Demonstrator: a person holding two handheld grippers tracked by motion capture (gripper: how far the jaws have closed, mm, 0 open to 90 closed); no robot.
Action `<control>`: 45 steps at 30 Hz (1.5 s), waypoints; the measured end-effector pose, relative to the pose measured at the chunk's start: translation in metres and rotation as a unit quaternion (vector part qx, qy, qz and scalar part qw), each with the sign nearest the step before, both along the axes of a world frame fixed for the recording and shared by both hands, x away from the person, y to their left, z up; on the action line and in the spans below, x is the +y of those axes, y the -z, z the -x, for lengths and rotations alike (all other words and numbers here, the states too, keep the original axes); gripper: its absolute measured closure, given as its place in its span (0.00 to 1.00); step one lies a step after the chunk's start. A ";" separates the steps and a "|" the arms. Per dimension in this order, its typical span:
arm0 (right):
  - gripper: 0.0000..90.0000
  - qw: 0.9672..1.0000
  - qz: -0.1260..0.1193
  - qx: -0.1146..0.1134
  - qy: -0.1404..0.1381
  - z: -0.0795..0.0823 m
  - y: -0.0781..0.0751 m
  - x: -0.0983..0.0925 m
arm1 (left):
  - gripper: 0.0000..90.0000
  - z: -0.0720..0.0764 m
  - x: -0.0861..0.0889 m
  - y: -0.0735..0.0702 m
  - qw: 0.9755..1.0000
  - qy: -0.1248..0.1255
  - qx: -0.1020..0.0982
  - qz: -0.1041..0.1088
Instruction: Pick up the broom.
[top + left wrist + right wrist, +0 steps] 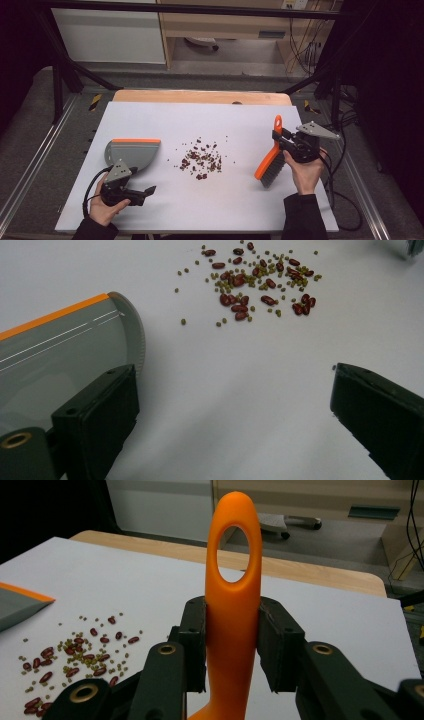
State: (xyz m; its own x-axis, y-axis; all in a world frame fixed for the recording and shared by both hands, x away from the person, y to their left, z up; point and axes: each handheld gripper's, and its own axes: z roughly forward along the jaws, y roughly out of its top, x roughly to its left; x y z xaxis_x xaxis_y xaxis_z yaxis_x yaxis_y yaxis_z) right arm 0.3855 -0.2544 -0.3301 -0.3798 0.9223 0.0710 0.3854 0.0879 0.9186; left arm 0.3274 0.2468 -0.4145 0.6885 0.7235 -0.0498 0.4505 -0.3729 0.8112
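Note:
A grey dustpan (132, 152) with an orange lip lies on the white sheet at the left. A scatter of red and small green beans (201, 159) lies mid-sheet. My left gripper (140, 181) stands open just behind the dustpan, one jaw over the pan's rear edge (60, 360), with bare sheet between the jaws (227, 390). The beans (260, 280) lie ahead of it. My right gripper (280, 136) is shut on the orange handle of a brush (265, 162), whose grey bristles touch the sheet right of the beans. The handle (234, 605) stands upright between the jaws.
The white sheet (150, 115) covers a wooden table (200, 96) inside a black metal frame. Cables (345, 200) trail at the right edge. From the right gripper view, the beans (75, 655) and a dustpan corner (20, 605) lie to the left.

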 end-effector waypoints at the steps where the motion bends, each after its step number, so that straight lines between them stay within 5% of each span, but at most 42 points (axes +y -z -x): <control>1: 0.74 1.000 -0.003 -0.001 -0.002 0.000 -0.001 0.001 | 0.06 0.000 -0.002 -0.001 1.000 0.001 -0.001 0.001; 8: 0.74 1.000 -0.009 -0.015 -0.019 0.003 -0.004 0.009 | 0.07 0.001 -0.024 -0.014 1.000 0.003 -0.005 0.000; 20: 0.74 0.997 -0.028 -0.042 -0.050 0.007 -0.016 0.032 | 0.12 -0.003 -0.102 -0.037 0.998 0.052 -0.024 -0.008; 34: 0.74 0.994 -0.034 -0.044 -0.091 0.010 -0.014 0.065 | 0.29 -0.012 -0.183 -0.030 0.996 0.089 -0.015 0.008; 45: 0.74 0.991 -0.042 -0.050 -0.114 0.013 -0.015 0.086 | 0.61 -0.019 -0.206 -0.018 0.996 0.083 -0.007 0.028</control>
State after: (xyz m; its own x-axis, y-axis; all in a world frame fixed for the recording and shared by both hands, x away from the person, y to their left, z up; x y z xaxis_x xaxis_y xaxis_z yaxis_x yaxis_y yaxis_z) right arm 0.3728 -0.1687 -0.3156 -0.5870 0.8038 0.0965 0.2716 0.0832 0.9588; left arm 0.3462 0.0406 -0.3967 0.7989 0.5966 -0.0760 0.3749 -0.3953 0.8385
